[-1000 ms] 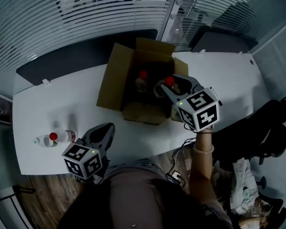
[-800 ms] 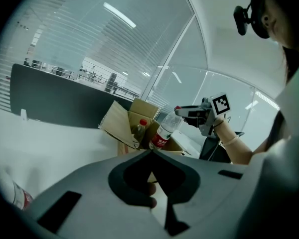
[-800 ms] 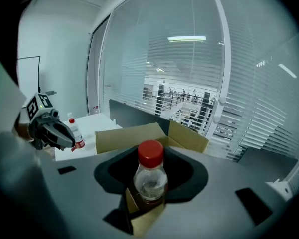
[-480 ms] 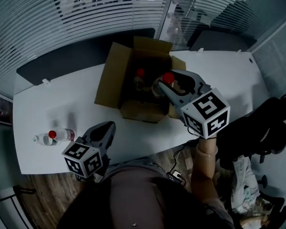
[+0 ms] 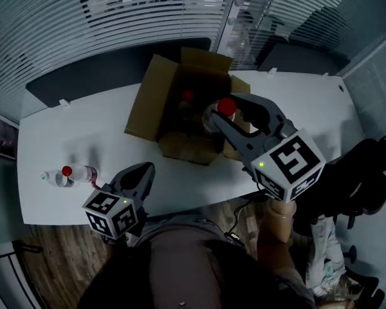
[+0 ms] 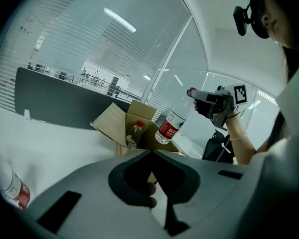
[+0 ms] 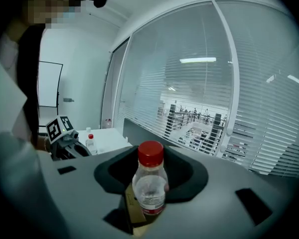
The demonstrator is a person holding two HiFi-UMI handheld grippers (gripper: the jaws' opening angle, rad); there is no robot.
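Observation:
My right gripper (image 5: 222, 113) is shut on a clear bottle with a red cap (image 5: 226, 107) and holds it up above the open cardboard box (image 5: 148, 95). In the right gripper view the bottle (image 7: 149, 185) stands upright between the jaws. From the left gripper view it hangs tilted (image 6: 172, 126) over the box (image 6: 120, 126). A second red-capped bottle (image 5: 188, 96) stands inside the box. My left gripper (image 5: 143, 171) is shut and empty, near the table's front edge. A third bottle (image 5: 71, 174) lies on the table to its left.
The white table (image 5: 83, 134) runs to a dark divider panel (image 5: 83, 76), with blinds and glass walls behind. A black office chair (image 5: 367, 179) stands at the right. The box flaps (image 5: 199, 62) stick outward.
My right gripper has risen with the bottle, up from just over the box and closer to the head camera. The left gripper has stayed in place.

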